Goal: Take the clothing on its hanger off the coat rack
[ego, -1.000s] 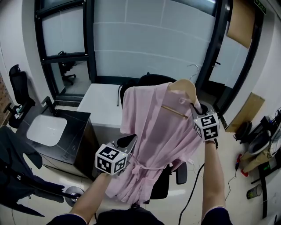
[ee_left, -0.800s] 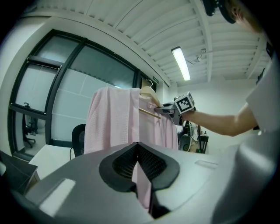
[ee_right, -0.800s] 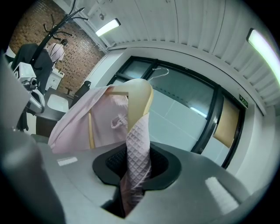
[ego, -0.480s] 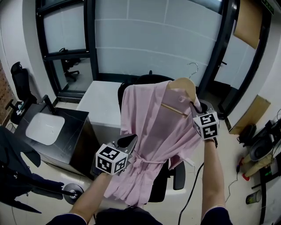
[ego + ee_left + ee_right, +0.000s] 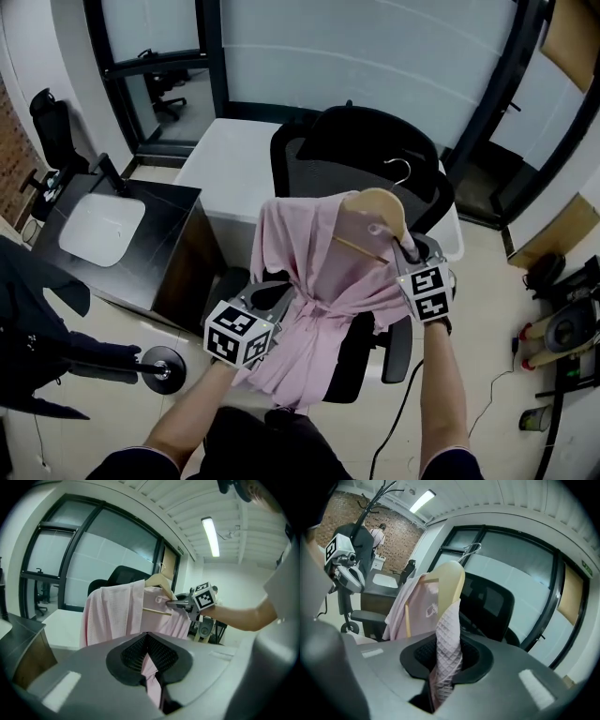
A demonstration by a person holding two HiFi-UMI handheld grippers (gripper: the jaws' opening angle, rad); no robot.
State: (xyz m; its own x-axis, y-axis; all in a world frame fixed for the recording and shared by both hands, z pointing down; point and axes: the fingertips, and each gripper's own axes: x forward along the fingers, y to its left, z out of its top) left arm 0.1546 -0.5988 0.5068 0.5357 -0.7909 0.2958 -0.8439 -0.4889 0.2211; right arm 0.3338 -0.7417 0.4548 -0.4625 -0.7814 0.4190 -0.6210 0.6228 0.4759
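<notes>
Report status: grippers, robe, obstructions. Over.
Left gripper clamped on pink robe. Right gripper closing on its shoulder by wooden hanger. Office chair close behind.

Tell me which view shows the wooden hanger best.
Head view: the hanger shows hook, shoulder and crossbar, with the pink robe draped on it. Left gripper view shows the hanger small and distant; right gripper view, close but edge-on.
</notes>
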